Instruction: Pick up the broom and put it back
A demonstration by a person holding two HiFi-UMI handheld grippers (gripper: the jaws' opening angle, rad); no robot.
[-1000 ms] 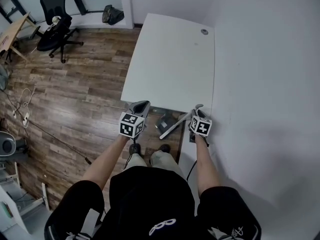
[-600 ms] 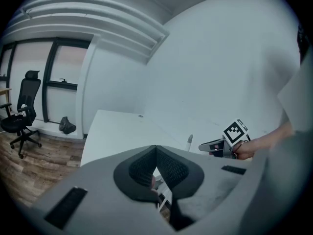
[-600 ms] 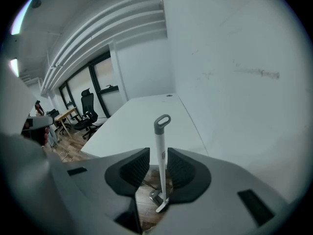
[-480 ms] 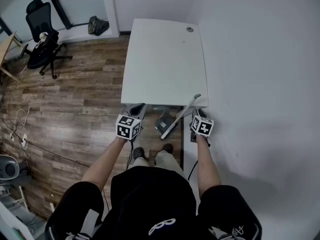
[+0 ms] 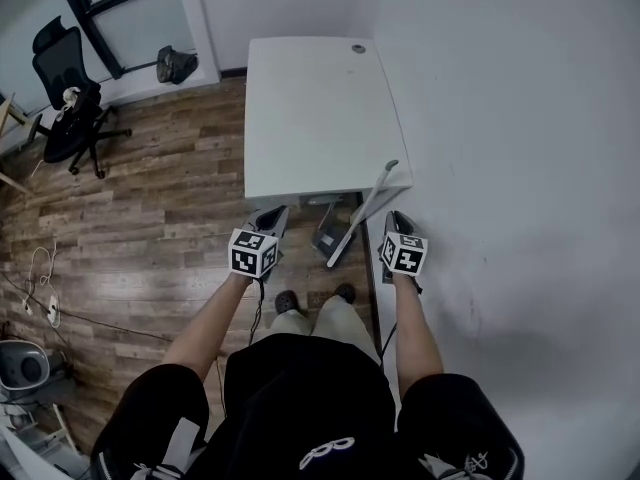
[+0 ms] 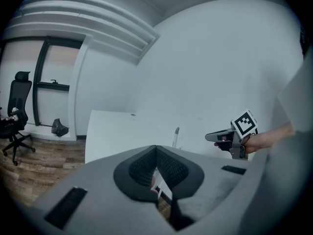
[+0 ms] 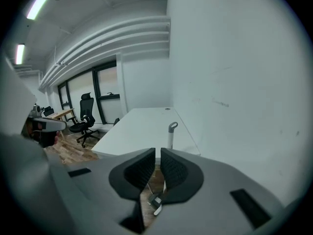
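Broom (image 5: 360,213) leans on bench (image 5: 310,108) corner, centre frame, ungrasped. Left gripper (image 5: 272,214) jaws together, empty; right gripper (image 5: 396,218) jaws closing on nothing. Risk: if I clip the handle, it slides off the edge and falls.

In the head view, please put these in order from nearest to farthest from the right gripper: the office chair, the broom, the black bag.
1. broom, leaning at the white table's near edge, just left of the right gripper, whose fingers are closing with nothing between them.
2. black bag, by the far wall, upper left.
3. office chair, at the far left.
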